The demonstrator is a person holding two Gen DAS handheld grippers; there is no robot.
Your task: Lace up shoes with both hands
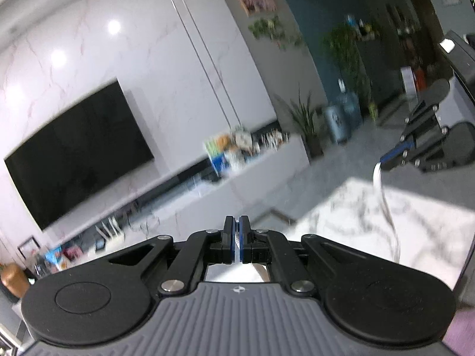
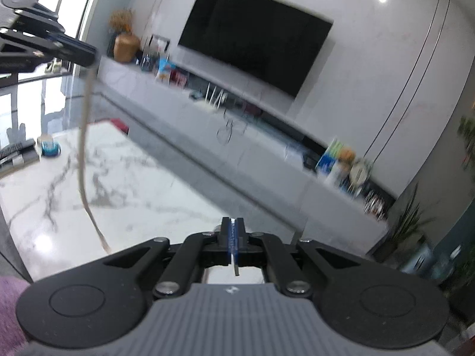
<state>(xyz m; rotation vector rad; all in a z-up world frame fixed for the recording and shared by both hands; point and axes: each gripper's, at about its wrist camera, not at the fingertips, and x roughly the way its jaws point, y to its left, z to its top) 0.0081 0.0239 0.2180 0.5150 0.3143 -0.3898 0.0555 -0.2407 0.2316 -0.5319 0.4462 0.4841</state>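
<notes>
Left gripper (image 1: 236, 222) clamped on pale lace end (image 1: 237, 241), right gripper (image 2: 232, 225) pinching second lace (image 2: 236, 267), marble table (image 2: 127, 184) below, shoe apparently out of frame

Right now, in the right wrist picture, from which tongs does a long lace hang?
From the left tongs, upper left: their lace drops past the marble table. The right tongs show only a short stub.
</notes>
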